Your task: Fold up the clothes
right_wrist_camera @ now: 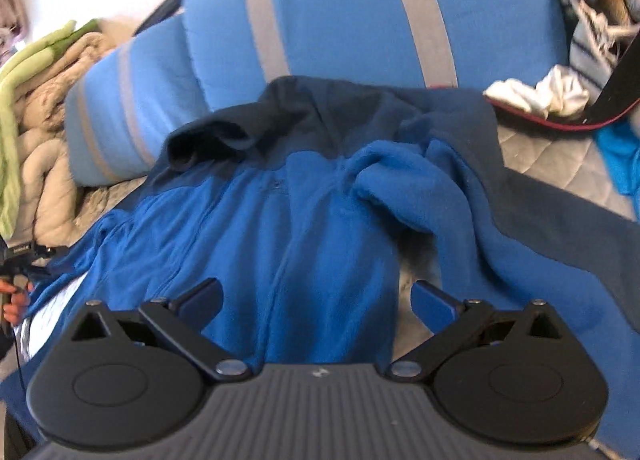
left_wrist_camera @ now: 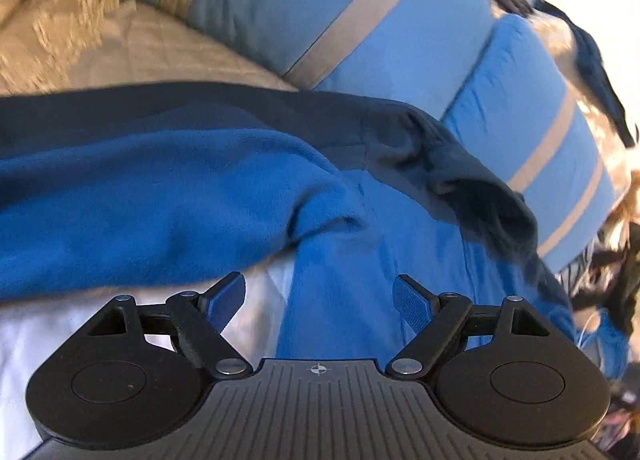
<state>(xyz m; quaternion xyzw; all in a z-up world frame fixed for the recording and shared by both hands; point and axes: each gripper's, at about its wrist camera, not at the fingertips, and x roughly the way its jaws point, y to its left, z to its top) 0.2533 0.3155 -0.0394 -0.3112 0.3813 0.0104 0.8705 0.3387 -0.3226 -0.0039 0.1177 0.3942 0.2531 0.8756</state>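
A blue fleece jacket with a dark navy collar and shoulders lies spread on the bed, front side up, one sleeve bunched across it. My right gripper hovers over the jacket's lower body, jaws wide apart, nothing pinched between them. In the left wrist view the same jacket fills the middle, its navy collar crumpled at the right. My left gripper stands open just above the blue fabric, holding nothing.
Blue pillows with grey stripes line the far side of the bed. A beige and green blanket pile lies at the left. An open dark bag with white cloth sits at the right. A hand shows at the left edge.
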